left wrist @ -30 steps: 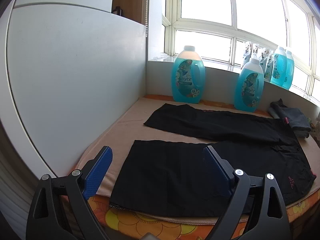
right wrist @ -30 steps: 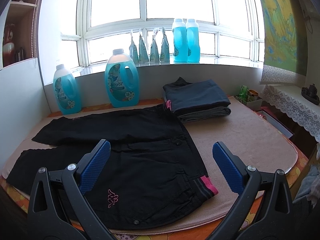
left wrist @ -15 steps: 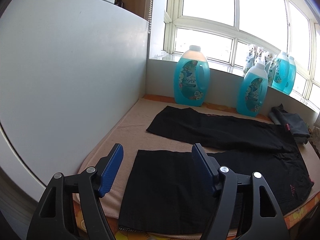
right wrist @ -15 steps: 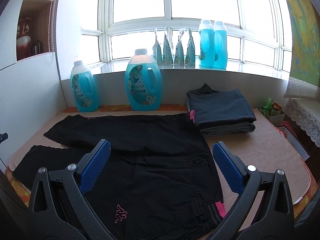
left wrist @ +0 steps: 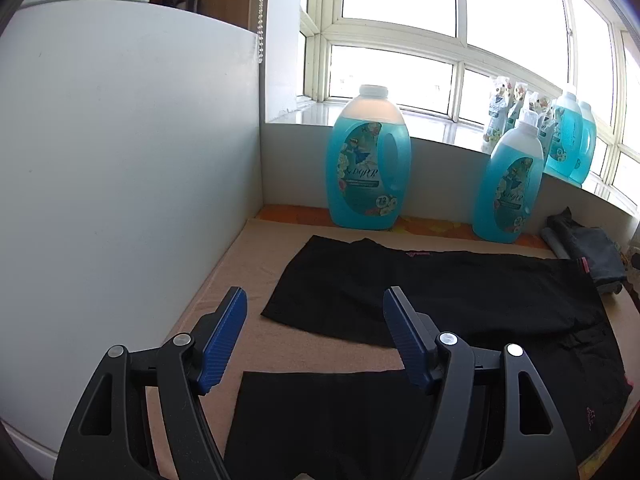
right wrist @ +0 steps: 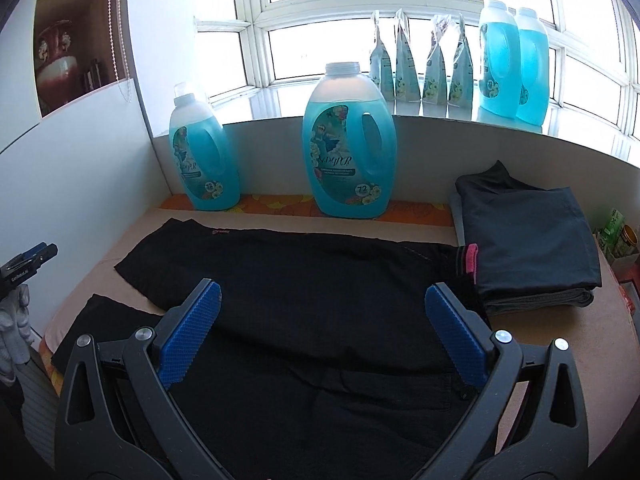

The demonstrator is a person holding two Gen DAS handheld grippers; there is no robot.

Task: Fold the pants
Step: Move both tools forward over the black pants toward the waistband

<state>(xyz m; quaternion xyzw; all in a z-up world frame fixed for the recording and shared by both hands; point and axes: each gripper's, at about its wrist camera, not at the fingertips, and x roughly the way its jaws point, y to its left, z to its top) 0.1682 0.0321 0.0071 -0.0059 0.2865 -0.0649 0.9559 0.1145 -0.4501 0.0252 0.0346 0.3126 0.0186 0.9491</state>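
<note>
Black pants (left wrist: 460, 292) lie flat on a beige mat (left wrist: 248, 272), legs spread apart toward the left, waist with a pink band (right wrist: 471, 262) at the right. My left gripper (left wrist: 316, 320) is open and empty, above the hem of the near leg (left wrist: 320, 412). My right gripper (right wrist: 320, 316) is open and empty, above the seat of the pants (right wrist: 304, 288). The left gripper also shows at the left edge of the right wrist view (right wrist: 28, 260).
Two blue detergent bottles (right wrist: 348, 152) (right wrist: 204, 156) stand at the back of the mat. A stack of folded dark clothes (right wrist: 528, 232) lies at the right. A white panel (left wrist: 120, 184) walls the left side. More bottles and pouches (right wrist: 420, 68) stand on the sill.
Both grippers have moved forward and lower over the pants. The left gripper's jaws have narrowed somewhat but remain open. The pants have not moved.
</note>
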